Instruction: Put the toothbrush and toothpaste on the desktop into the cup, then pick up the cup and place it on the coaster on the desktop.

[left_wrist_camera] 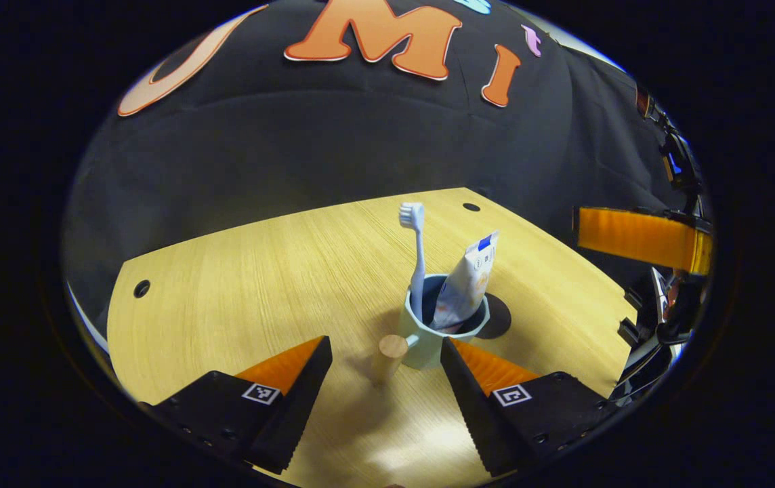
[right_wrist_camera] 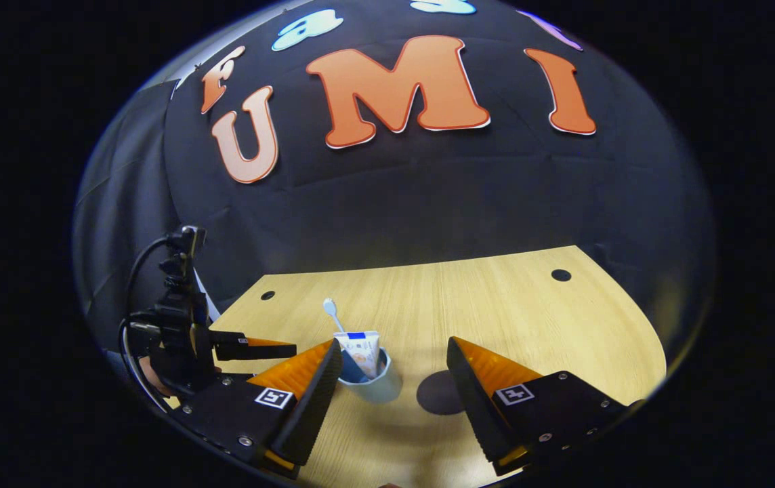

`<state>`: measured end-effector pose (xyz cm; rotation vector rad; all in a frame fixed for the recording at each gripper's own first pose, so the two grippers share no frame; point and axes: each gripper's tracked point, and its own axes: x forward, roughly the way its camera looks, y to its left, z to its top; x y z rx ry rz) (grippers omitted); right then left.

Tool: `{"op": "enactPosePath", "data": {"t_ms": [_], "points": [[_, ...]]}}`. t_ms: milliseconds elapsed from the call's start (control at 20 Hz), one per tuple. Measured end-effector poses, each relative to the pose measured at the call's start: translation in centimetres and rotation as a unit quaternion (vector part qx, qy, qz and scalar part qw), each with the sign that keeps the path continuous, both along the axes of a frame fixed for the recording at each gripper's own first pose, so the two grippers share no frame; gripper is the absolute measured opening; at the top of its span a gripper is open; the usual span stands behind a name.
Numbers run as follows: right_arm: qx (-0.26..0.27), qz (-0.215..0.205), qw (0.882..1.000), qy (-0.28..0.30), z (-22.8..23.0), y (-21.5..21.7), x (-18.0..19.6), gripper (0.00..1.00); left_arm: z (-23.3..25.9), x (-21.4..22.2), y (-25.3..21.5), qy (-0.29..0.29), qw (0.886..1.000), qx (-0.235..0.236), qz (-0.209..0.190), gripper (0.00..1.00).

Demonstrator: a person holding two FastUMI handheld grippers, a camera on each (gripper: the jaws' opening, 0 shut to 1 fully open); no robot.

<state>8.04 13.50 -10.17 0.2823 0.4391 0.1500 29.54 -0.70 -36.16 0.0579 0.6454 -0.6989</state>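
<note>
Between the wide-open, empty left hand-held gripper (left_wrist_camera: 383,369) fingers, the stiff, light, top-heavy cup (left_wrist_camera: 443,330) is best gripped by its handle (left_wrist_camera: 392,354).

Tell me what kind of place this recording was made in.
Most likely a staged recording booth, not a real bathroom: a black cloth wall backs a bare wooden desktop with drilled holes. On it stand only the task props, a cup holding a toothbrush and toothpaste, beside a dark coaster.

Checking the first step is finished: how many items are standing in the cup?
2: the toothbrush at the cup's left side, and the toothpaste leaning to its right. Nothing smaller shows inside.
</note>
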Motion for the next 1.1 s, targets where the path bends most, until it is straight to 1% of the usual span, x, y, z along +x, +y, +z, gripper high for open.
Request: {"op": "enactPosePath", "data": {"t_ms": [150, 250, 300, 350, 500, 600, 650, 800, 900, 950, 1000, 1050, 1100], "points": [[-0.004, -0.013, 1.0, 0.005, -0.2, -1.1, -0.1, 0.93, -2.1, 0.7, -0.3, 0.013, 1.0, 0.014, -0.021, 0.96], [-0.004, -0.02, 1.0, 0.008, -0.3, -1.5, -0.3, 0.93, -2.3, 1.0, -0.5, 0.013, 0.999, 0.017, -0.035, 0.9], [-0.002, -0.023, 1.0, 0.01, -0.4, -1.6, -0.3, 0.93, -2.4, 0.9, -0.7, 0.013, 0.999, 0.02, -0.046, 0.84], [0.0, -0.024, 1.0, 0.013, -0.5, -1.7, -0.2, 0.93, -2.6, 0.6, -0.9, 0.015, 0.998, 0.025, -0.06, 0.83], [0.001, -0.03, 0.999, 0.019, -0.8, -2.0, -0.1, 0.93, -2.9, -0.3, -1.6, 0.017, 0.993, 0.047, -0.103, 0.73], [0.005, -0.031, 0.999, 0.021, -0.8, -2.1, -0.1, 0.93, -2.8, -0.5, -2.0, 0.015, 0.991, 0.059, -0.12, 0.73], [0.007, -0.032, 0.999, 0.021, -0.8, -2.1, -0.1, 0.93, -2.6, -0.9, -2.2, 0.013, 0.99, 0.06, -0.13, 0.68], [0.011, -0.034, 0.999, 0.022, -0.7, -2.5, -0.1, 0.93, -2.4, -0.9, -2.5, 0.006, 0.986, 0.083, -0.145, 0.51], [0.013, -0.035, 0.999, 0.023, -0.6, -2.6, -0.1, 0.93, -2.3, -0.3, -3.0, 0.003, 0.985, 0.094, -0.148, 0.48], [0.012, -0.038, 0.999, 0.023, -0.6, -2.8, 0.0, 0.93, -2.2, -0.7, -2.9, 0.004, 0.984, 0.103, -0.148, 0.36], [0.013, -0.038, 0.999, 0.022, -0.5, -3.0, -0.1, 0.93, -2.5, -1.1, -3.1, 0.009, 0.982, 0.114, -0.152, 0.28], [0.013, -0.041, 0.999, 0.024, -0.6, -3.2, -0.1, 0.93, -2.5, -1.9, -3.4, 0.02, 0.979, 0.117, -0.166, 0.3], [0.015, -0.041, 0.999, 0.025, -0.7, -3.6, -0.3, 0.93, -2.8, -2.9, -3.8, 0.032, 0.975, 0.122, -0.182, 0.29]]}}
